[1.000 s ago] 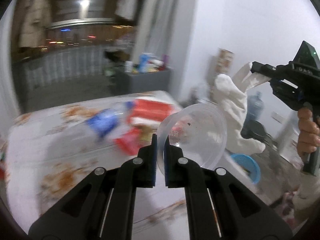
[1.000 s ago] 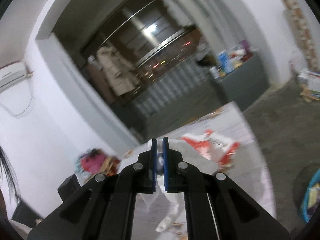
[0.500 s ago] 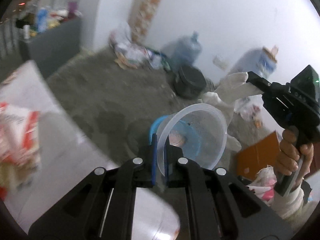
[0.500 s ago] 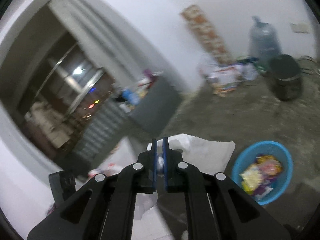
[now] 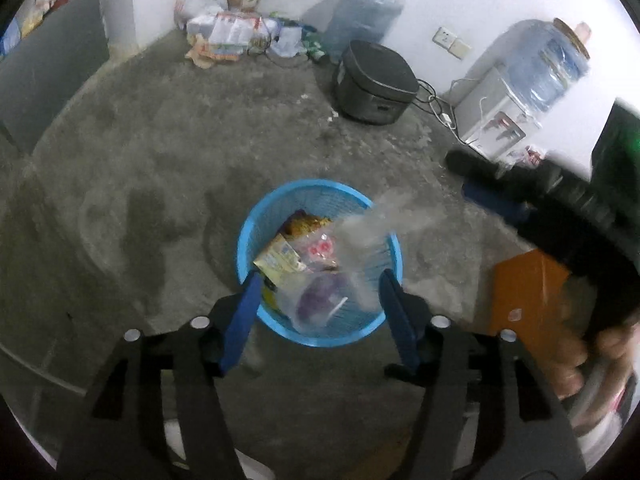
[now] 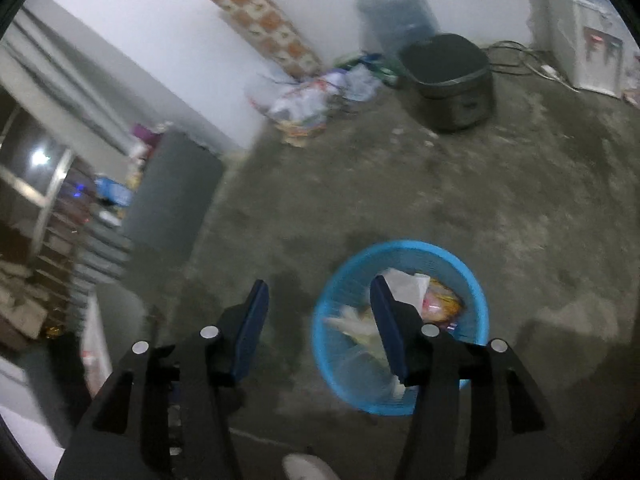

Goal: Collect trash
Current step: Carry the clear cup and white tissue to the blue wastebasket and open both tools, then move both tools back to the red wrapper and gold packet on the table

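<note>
The left gripper (image 5: 320, 312) is opening above the blue mesh basket (image 5: 248, 240), nothing between its pads. The clear plastic bowl (image 5: 320, 304) is lying inside, mouth direction unclear. The right gripper (image 6: 318, 320) is opening empty over the basket's left rim, crumpled white paper (image 6: 404, 284) inside.

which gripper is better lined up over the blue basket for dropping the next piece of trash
Left, probably. The left gripper, jaws opening and empty, frames the blue basket squarely. The right gripper sits off to the side of it.

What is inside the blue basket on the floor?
The blue basket holds a yellow snack wrapper, a clear plastic container and a blurred white tissue. Whatever lies beneath them is covered.
</note>
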The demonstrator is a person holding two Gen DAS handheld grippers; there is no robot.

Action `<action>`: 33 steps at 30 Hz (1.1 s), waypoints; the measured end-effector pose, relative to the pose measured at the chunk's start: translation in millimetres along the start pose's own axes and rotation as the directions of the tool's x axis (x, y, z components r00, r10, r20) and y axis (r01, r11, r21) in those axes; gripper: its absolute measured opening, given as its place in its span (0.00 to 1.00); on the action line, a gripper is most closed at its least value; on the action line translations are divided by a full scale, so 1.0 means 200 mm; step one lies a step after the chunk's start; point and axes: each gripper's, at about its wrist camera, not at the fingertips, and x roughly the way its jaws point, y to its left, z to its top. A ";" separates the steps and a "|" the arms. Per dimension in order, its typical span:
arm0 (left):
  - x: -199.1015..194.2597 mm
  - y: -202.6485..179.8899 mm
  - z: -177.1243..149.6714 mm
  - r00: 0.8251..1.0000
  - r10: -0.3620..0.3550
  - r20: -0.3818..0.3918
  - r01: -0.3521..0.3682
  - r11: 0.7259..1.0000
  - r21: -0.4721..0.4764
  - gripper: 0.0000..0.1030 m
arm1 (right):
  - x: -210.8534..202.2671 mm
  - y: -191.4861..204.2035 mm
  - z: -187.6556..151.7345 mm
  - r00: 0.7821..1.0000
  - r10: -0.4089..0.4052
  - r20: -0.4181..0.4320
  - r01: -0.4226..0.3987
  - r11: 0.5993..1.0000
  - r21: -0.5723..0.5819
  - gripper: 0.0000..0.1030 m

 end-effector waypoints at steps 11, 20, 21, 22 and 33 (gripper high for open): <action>-0.41 0.09 -0.07 0.979 -0.076 0.188 0.090 0.994 -0.068 0.81 | -0.15 0.13 -0.06 0.994 -0.024 0.104 0.036 0.992 -0.119 0.73; -1.12 0.40 -0.42 0.939 0.015 0.342 0.048 0.983 -0.175 0.88 | -0.53 0.75 -0.24 0.939 -0.006 0.343 0.155 0.899 -0.410 0.94; -1.21 0.46 -0.49 0.931 0.052 0.362 0.024 0.979 -0.201 0.90 | -0.57 0.84 -0.29 0.928 0.000 0.374 0.181 0.875 -0.448 0.94; -1.27 0.50 -0.54 0.924 0.075 0.375 0.009 0.976 -0.218 0.90 | -0.60 0.93 -0.34 0.916 -0.002 0.400 0.210 0.853 -0.478 0.94; -1.86 1.10 -1.34 0.797 0.334 0.504 -0.052 0.869 -0.493 0.91 | -0.74 1.65 -0.88 0.896 0.401 0.191 -0.105 0.609 -0.787 0.94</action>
